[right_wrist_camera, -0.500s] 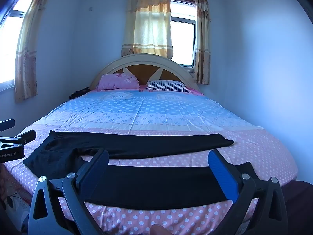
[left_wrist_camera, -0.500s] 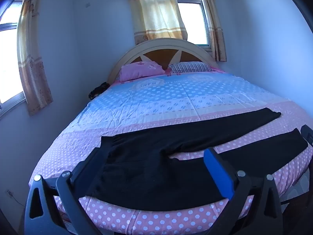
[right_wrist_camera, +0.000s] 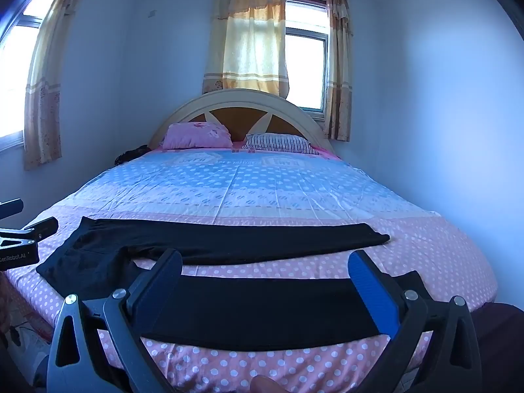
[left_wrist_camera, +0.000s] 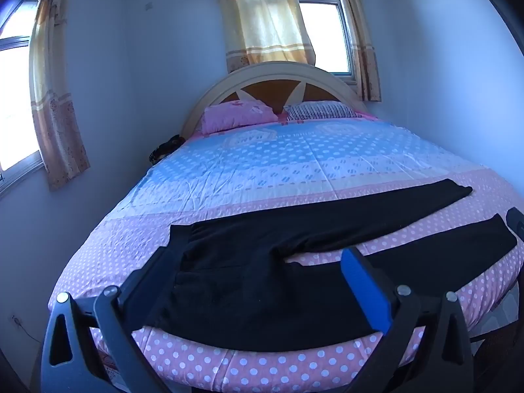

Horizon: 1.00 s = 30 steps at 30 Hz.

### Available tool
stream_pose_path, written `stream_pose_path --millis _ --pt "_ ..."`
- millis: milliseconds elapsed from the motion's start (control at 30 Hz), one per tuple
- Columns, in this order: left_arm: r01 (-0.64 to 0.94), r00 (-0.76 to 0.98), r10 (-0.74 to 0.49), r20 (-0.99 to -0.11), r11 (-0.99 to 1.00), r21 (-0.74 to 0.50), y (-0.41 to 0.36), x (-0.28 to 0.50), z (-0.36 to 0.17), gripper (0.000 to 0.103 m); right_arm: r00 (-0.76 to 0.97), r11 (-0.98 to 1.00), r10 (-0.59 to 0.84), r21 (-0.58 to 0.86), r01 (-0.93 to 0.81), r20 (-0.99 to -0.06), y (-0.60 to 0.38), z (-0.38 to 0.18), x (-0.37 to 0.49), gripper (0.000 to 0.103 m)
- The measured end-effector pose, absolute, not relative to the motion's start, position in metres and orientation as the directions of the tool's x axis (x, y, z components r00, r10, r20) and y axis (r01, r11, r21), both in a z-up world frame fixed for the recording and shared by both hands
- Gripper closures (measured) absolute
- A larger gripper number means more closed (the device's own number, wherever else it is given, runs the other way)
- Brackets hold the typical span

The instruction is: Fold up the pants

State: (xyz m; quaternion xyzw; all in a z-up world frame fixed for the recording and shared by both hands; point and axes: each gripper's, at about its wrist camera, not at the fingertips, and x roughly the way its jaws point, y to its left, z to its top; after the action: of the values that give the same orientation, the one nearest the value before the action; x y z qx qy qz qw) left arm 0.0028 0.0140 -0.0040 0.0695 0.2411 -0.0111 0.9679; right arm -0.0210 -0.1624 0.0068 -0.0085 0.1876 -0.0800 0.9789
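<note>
Pale walls; bed (right_wrist_camera: 262, 190), arched headboard (right_wrist_camera: 240, 104); curtained window (right_wrist_camera: 304, 68) behind, daylight in.

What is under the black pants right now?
The black pants lie flat on the pink polka-dot bedsheet, which shows between the two legs. Whatever the cloth itself covers cannot be seen. Neither hand-held gripper touches them.

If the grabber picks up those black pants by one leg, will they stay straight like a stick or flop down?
Probably flop. The black pants lie flat and thin on the bed, with soft wrinkles near the waist, so the cloth looks limp. They seem light too. Lifted by one leg, the rest would likely dangle and drag across the sheet.
</note>
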Motion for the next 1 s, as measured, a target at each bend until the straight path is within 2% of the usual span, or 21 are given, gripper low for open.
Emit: stream_pose_path --millis 1000 --pt "0.04 0.887 0.023 -0.461 0.991 0.126 0.0121 0.0016 -0.0047 0.0 0.913 0.987 -0.162 -0.051 0.154 -0.375 -0.1637 0.0029 -0.019 0.001"
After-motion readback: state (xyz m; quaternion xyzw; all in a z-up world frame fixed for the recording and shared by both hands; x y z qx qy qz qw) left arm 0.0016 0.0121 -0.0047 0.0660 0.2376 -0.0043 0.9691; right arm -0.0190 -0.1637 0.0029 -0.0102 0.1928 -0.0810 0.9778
